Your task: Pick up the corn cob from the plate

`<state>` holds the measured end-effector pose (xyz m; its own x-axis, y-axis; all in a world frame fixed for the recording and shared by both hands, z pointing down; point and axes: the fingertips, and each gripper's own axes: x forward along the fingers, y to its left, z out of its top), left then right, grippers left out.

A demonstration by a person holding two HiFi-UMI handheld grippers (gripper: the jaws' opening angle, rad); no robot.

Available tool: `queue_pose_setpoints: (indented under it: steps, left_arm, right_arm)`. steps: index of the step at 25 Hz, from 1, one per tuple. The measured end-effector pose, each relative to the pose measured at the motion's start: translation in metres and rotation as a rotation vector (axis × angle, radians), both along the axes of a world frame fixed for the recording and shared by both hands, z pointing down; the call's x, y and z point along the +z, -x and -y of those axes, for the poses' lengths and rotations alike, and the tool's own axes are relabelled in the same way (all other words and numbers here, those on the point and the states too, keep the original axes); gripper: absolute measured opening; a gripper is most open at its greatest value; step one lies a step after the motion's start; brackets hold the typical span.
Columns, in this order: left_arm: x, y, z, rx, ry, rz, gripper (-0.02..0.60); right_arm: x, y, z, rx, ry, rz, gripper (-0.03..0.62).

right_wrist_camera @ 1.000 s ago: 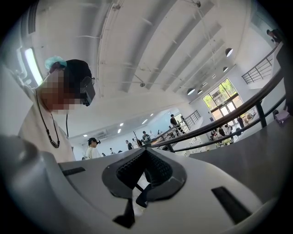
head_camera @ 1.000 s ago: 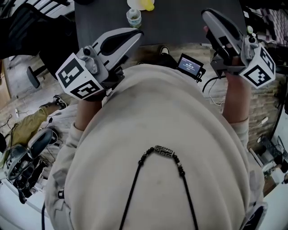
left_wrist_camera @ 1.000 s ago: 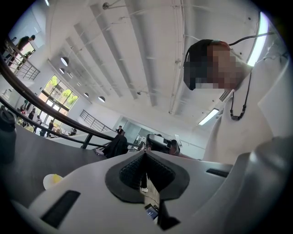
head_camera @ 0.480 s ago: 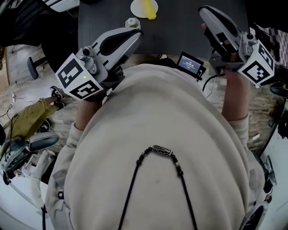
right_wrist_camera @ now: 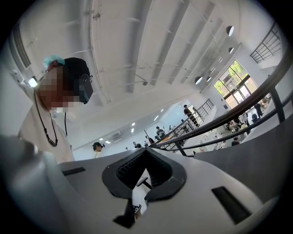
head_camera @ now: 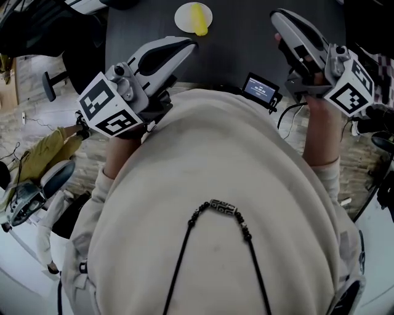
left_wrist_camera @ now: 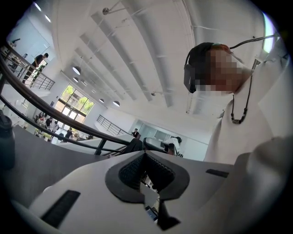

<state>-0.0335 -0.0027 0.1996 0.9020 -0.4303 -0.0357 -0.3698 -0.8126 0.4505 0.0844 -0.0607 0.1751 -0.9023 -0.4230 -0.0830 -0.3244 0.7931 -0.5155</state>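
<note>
A yellow corn cob lies on a small white plate on the dark table, at the top of the head view. My left gripper is held below the plate, tip toward it and apart from it, jaws shut on nothing. At the upper right my right gripper hovers over the table, also shut and empty. The left gripper and the right gripper each show closed tips in their own views, which look at the ceiling and a railing, not at the corn.
The person's pale sweater fills the middle of the head view. A small device with a screen hangs at the table's near edge. Gear and a chair lie on the floor at the left.
The plate and corn have come fully into the head view and sit lower in it. The small bottle near the left gripper's tip no longer shows. Both grippers stay shut.
</note>
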Motion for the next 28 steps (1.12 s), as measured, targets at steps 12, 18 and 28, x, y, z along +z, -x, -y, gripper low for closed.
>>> queue_pose_setpoints:
  steps: [12,18,28]
  left_arm:
    - [0.002,-0.002,0.008,0.040,0.011,0.025,0.000]
    - [-0.011,-0.016,0.028,0.207,-0.016,0.000,0.000]
    - [-0.012,-0.029,0.052,0.377,-0.020,-0.040,0.000]
  right_arm:
    - [0.008,-0.005,0.003,0.039,0.005,-0.019,0.015]
    - [-0.004,-0.004,0.008,0.149,0.004,-0.059,0.015]
    - [-0.010,-0.012,0.021,0.272,0.015,-0.102,0.017]
